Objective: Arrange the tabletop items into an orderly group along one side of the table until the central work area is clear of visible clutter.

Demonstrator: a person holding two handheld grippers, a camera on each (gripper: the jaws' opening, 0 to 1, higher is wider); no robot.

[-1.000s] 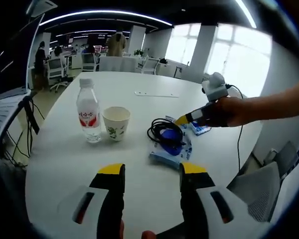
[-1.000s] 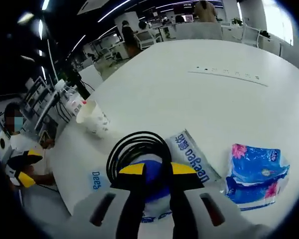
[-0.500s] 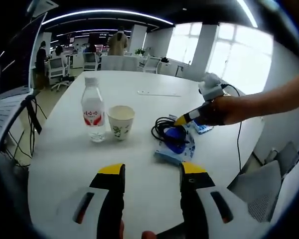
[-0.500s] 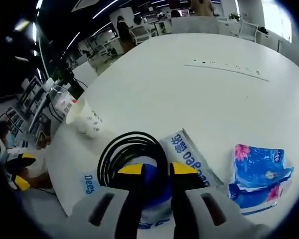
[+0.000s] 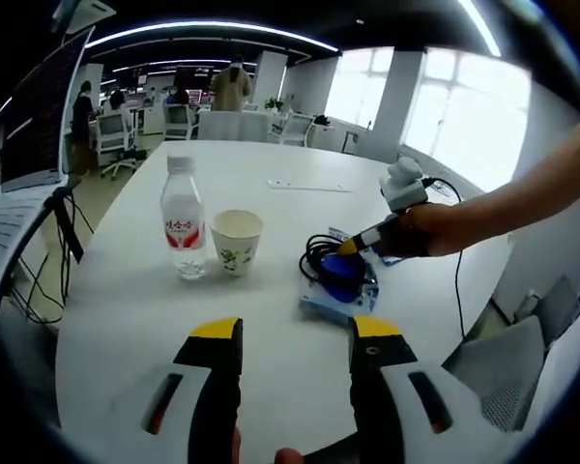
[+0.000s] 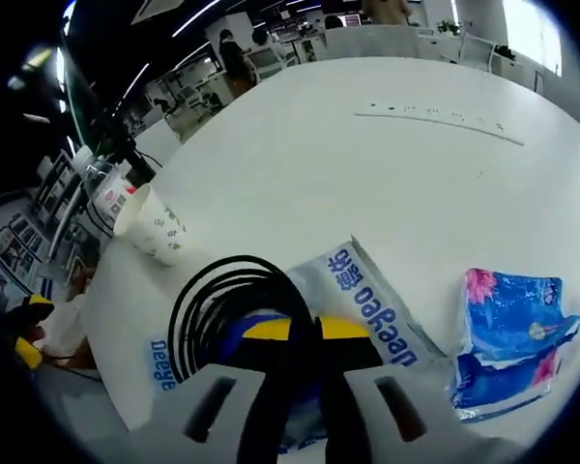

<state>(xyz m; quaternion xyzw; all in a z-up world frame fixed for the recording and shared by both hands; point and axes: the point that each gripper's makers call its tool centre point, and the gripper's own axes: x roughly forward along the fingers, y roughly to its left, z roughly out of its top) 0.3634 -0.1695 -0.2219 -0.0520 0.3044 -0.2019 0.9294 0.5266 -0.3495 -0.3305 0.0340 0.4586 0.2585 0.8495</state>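
Left gripper view: white round table [image 5: 271,222] with a clear water bottle [image 5: 182,232], red label, standing upright just beside a paper cup [image 5: 236,242] with a green leaf print. Right of the cup, a white-and-blue wipes pack [image 5: 321,302] lying flat, a blue object [image 5: 344,277] on top of it and a coil of black cable [image 5: 319,259] around that. Left gripper [image 5: 296,333] low over the near table edge, yellow-tipped jaws apart, nothing between them. Right gripper [image 5: 354,246] held in a hand [image 5: 427,230], reaching in from the right and down onto the blue object.

Right gripper view: right gripper [image 6: 304,331] with jaws nearly together, pinched on the blue object [image 6: 234,327] — black cable [image 6: 201,307] looped around it, both on the wipes pack [image 6: 375,307]. Blue tissue packet [image 6: 514,338] with pink flower lying apart to the right. Paper cup [image 6: 153,228] and water bottle [image 6: 112,199] further left. White power strip [image 6: 439,118] far across the table
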